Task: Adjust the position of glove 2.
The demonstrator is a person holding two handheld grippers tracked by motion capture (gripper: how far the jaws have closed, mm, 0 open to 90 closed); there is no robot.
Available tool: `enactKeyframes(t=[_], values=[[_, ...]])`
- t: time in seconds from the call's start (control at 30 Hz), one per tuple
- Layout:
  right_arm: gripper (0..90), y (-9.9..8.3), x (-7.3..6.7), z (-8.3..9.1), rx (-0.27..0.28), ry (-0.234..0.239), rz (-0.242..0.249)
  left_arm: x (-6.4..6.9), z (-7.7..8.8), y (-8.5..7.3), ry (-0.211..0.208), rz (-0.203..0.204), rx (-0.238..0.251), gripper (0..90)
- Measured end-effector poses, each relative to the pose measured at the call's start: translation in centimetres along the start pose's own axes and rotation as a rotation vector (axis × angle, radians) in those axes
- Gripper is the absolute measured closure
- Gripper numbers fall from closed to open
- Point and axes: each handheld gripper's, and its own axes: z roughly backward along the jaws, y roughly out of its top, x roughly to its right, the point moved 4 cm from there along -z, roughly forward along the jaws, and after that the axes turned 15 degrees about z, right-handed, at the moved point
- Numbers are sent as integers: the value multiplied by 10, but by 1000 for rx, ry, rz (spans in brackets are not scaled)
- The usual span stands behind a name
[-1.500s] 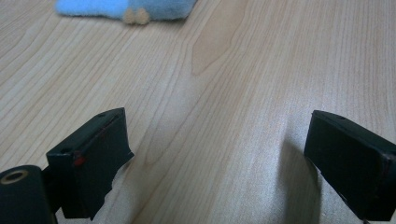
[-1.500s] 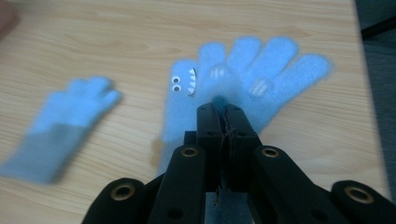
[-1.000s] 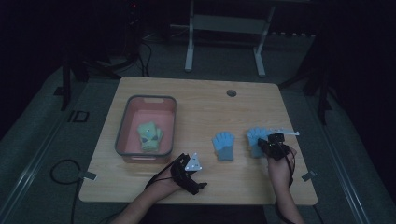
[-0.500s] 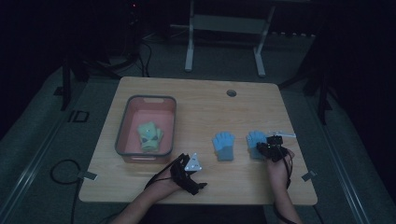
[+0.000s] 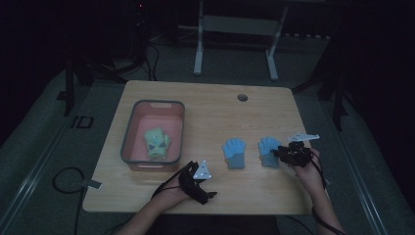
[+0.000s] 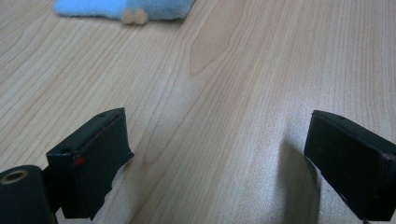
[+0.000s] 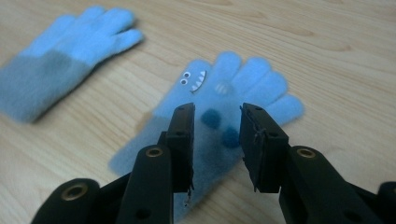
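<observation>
Looking down from the high view: a wooden desk point(image 5: 205, 112) in a dim room, a pink bin point(image 5: 152, 134) at its left with a green glove point(image 5: 156, 143) lying inside, two blue gloves side by side right of centre. Left blue glove point(image 5: 235, 153) apart from both claws; right blue glove point(image 5: 269, 152) touching the tip of the right claw point(image 5: 280, 153), held in the person's right hand point(image 5: 306, 164) and topped by a grey three-cornered plate point(image 5: 303, 137). Left claw point(image 5: 195, 182) near the desk's front edge, just beside the bin's near corner, in the left hand point(image 5: 171, 192), with its own grey plate point(image 5: 202, 170) showing. Too dark and small from above to read either claw's opening. Seen closer from the right gripper view: right claw point(image 7: 217, 140) part open, both black jaws set over the cuff end of the right blue glove point(image 7: 219, 102), fabric visible in the gap, not pinched; googly eyes, a toothy mouth and dark blue dots on that glove, details lost from above; the plainer glove point(image 7: 60, 56), blue with a grey cuff, lying flat further off at upper left. Seen from the left gripper view: left claw point(image 6: 219, 149) spread wide, bare wood grain between the jaws, nothing gripped, and a strip of blue glove point(image 6: 121, 8) at the top edge, well apart from the jaws.
</observation>
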Motion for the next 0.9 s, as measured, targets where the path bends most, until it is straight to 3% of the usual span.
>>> enactKeyframes(t=[0.17, 0.37, 0.57, 0.77, 0.9], values=[[631, 4, 3, -7, -13, 36, 28, 1, 0, 0, -1, -3, 2, 70], [617, 4, 4, -20, -41, 58, 29, 0, 0, 0, -6, 3, 4, 71], [610, -2, 2, -30, -71, 37, 52, 1, 0, 0, -5, 1, 5, 71], [731, -5, -2, -30, -51, 21, 51, 1, 0, 0, -5, 1, 3, 71], [821, -4, -4, -30, -58, 26, 22, 1, 0, 0, -1, -4, 1, 71]])
